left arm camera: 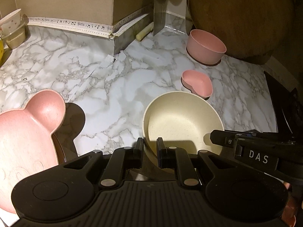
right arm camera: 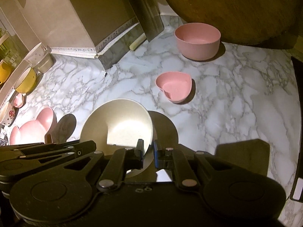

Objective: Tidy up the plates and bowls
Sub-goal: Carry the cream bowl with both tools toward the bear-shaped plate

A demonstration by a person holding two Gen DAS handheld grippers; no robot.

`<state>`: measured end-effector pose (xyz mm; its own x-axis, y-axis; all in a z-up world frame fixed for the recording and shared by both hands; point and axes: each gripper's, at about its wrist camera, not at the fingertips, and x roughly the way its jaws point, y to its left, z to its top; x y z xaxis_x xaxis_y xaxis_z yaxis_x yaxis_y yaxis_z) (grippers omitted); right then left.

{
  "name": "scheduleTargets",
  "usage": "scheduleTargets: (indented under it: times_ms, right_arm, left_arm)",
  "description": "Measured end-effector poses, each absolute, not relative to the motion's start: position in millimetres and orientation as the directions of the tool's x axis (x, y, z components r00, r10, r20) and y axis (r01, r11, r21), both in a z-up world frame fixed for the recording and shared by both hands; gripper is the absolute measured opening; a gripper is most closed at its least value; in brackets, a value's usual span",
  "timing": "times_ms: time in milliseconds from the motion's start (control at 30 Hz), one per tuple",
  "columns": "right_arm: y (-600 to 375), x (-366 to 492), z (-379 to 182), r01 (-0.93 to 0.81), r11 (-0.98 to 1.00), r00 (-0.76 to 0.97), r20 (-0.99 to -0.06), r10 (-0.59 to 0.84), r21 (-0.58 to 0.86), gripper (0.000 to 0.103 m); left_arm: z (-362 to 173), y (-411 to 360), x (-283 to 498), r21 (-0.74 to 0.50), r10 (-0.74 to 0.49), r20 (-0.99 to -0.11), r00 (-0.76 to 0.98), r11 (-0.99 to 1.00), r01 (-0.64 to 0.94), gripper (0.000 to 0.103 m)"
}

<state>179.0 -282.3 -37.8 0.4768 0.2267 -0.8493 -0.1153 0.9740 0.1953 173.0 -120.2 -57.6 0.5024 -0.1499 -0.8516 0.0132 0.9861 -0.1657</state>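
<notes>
Two hand-held grippers at one cream bowl (left arm camera: 181,124) on a marble-patterned counter (left arm camera: 113,87). Left wrist view: the left gripper (left arm camera: 150,147) straddles the bowl's near-left rim, one finger outside the wall and one inside, the jaws drawn close on the rim; whether the pads actually press the wall cannot be told; the right gripper enters from the right, its tip at the bowl's right rim, its body lettered "DAS" (left arm camera: 258,156) in white. Right wrist view: the right gripper (right arm camera: 148,149) brackets the bowl's near-right rim in the same manner, the left finger inside the bowl and the blue-padded finger outside, the gap narrow around the wall; the bowl appears tilted, its far rim raised. Beyond the bowl lie a pink heart-shaped bowl (right arm camera: 174,87) and, farther off, a round pink bowl (right arm camera: 197,40) before a large round wooden board (left arm camera: 242,19); a pink bear-shaped plate (left arm camera: 24,132) lies at the near left; a strip printed with musical notes (left arm camera: 72,23) runs along the foot of the back wall.
</notes>
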Motion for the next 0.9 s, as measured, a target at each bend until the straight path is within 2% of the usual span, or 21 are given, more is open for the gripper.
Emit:
scheduleTargets:
  times_ms: [900]
  right_arm:
    - [-286.6, 176.6, -40.4, -0.087, 0.971, 0.459, -0.857, 0.236, 0.222, 0.011]
  left_arm:
    - [-59.1, -116.0, 170.6, -0.172, -0.159, -0.853, 0.496, 0.985, 0.019, 0.014]
